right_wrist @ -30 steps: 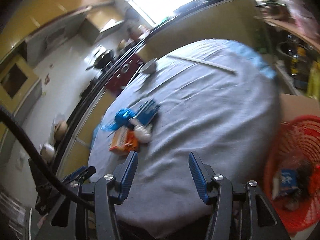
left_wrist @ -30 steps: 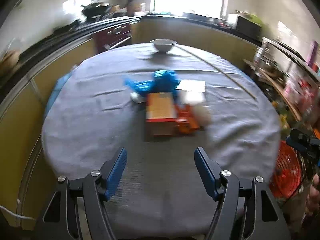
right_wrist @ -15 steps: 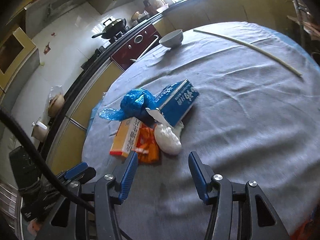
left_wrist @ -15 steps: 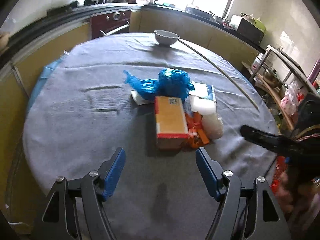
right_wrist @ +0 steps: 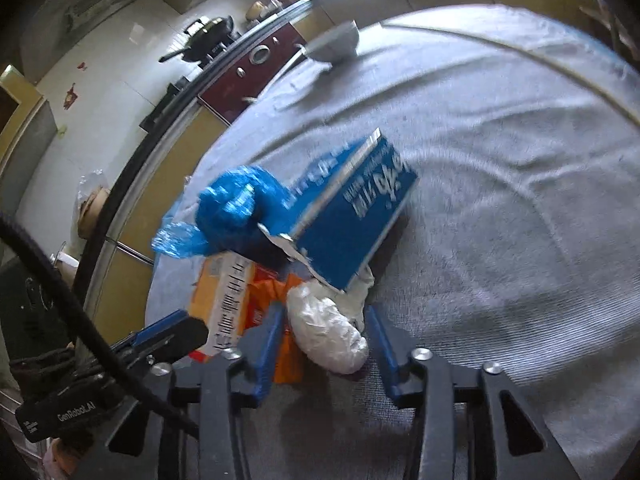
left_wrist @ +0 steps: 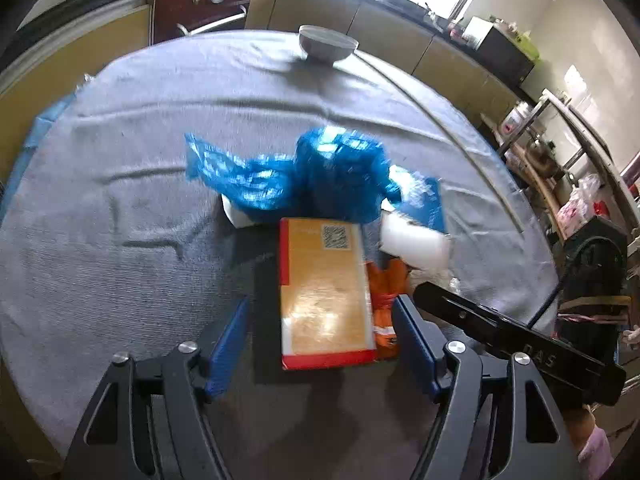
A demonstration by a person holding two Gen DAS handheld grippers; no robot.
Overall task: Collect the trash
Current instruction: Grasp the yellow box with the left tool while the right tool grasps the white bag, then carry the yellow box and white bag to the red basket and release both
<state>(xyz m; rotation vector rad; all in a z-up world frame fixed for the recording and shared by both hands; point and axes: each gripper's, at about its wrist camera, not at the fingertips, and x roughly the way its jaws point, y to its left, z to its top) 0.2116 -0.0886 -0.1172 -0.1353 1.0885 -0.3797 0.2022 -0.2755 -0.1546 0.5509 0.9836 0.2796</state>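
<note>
The trash sits in one heap at the centre of the round table (left_wrist: 100, 208), which is covered in grey cloth. In the left wrist view, an orange carton (left_wrist: 324, 292) lies flat at lower centre, with a crumpled orange wrapper (left_wrist: 386, 300) against its right edge, a white wad (left_wrist: 414, 246) to the right, and a blue plastic bag (left_wrist: 320, 176) bunched above. In the right wrist view a blue box (right_wrist: 356, 216) leans over the heap at mid-frame, and the white plastic bundle (right_wrist: 326, 332) lies below it.

The left gripper (left_wrist: 322, 340) straddles the near end of the carton; its jaws are closing, with the carton between them and the pads not yet pressing its sides. The right gripper (right_wrist: 324, 354) brackets the white bundle; its jaws are also closing, the bundle between them with a gap showing on both sides.

The risks come from crowding. The left gripper's right finger runs close along the orange wrapper, so it may pinch the wrapper together with the carton and drag it loose. The white bundle is soft and tucked under the blue box's lower corner, so a lift could tip that box or let the bundle squeeze out. The two tools work close together, near enough to collide. A grey bowl (left_wrist: 328, 44) stands well apart at the far edge.
</note>
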